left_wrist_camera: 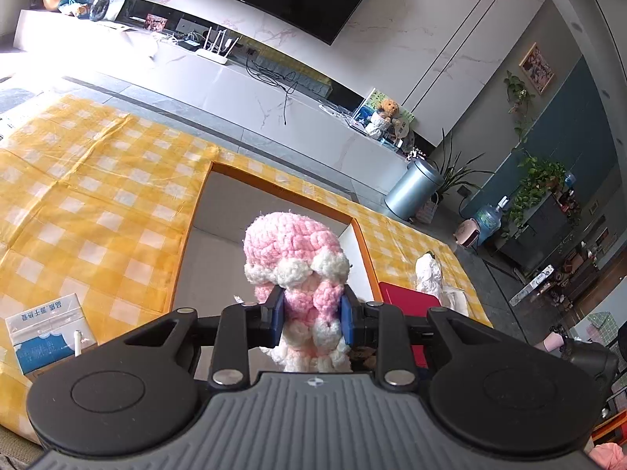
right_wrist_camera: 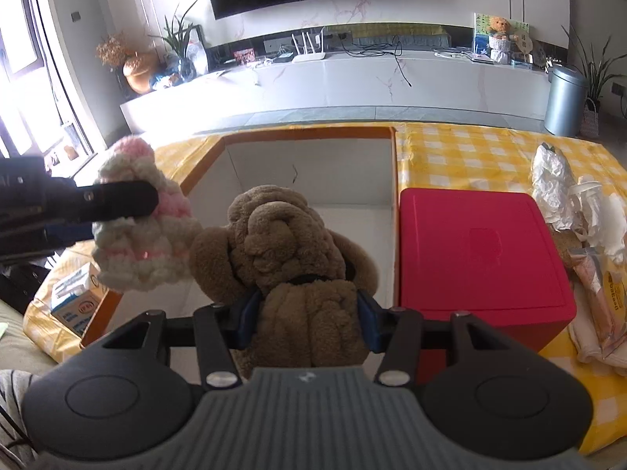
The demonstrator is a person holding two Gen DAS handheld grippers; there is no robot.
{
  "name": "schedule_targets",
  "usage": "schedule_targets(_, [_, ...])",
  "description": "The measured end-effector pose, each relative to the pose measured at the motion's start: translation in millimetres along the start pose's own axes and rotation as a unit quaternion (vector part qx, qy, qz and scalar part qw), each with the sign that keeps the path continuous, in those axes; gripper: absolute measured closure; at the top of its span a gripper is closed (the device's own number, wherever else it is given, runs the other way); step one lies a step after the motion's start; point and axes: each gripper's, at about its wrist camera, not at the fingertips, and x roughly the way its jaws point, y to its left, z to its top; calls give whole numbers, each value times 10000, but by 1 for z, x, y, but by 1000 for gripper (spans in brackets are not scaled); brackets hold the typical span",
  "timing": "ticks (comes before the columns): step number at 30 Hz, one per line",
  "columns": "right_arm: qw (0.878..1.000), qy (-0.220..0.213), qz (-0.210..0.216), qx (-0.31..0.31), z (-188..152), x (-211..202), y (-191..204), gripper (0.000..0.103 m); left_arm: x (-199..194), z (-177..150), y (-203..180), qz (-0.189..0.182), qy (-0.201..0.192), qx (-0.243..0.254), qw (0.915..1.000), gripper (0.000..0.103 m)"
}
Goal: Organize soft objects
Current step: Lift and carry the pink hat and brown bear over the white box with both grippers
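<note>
My left gripper (left_wrist_camera: 312, 319) is shut on a pink-and-white crocheted plush toy (left_wrist_camera: 298, 262) and holds it above the open orange-rimmed box (left_wrist_camera: 274, 188). The same toy (right_wrist_camera: 137, 235) and the left gripper's finger (right_wrist_camera: 113, 199) show at the left of the right wrist view. My right gripper (right_wrist_camera: 307, 315) is shut on a brown plush dog (right_wrist_camera: 282, 243) and holds it over the near part of the box (right_wrist_camera: 309, 131). The box's white inside looks empty where it shows.
A red closed box (right_wrist_camera: 482, 250) stands right of the open box on the yellow checked tablecloth (right_wrist_camera: 470, 149). Crumpled white wrapping (right_wrist_camera: 552, 188) and snack packets (right_wrist_camera: 599, 297) lie at the right. A milk carton (left_wrist_camera: 47, 333) sits at the left. A TV console stands behind.
</note>
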Motion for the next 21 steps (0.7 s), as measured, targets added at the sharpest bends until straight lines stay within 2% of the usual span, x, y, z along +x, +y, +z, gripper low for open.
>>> schedule_targets(4, [9988, 229, -234, -358, -8, 18, 14, 51, -6, -1, 2, 6, -85, 23, 10000, 72])
schedule_targets(12, [9939, 185, -708, -822, -11, 33, 29, 50, -5, 0, 3, 15, -56, 16, 10000, 72])
schedule_targets(14, [9939, 171, -701, -835, -10, 33, 30, 50, -4, 0, 4, 27, -48, 4, 10000, 72])
schedule_targets(18, [9939, 229, -367, -1019, -13, 31, 40, 50, -3, 0, 4, 89, -33, 15, 10000, 72])
schedule_targets(21, [9919, 360, -375, -1163, -17, 38, 47, 50, -3, 0, 2, 114, 8, 7, 9999, 71])
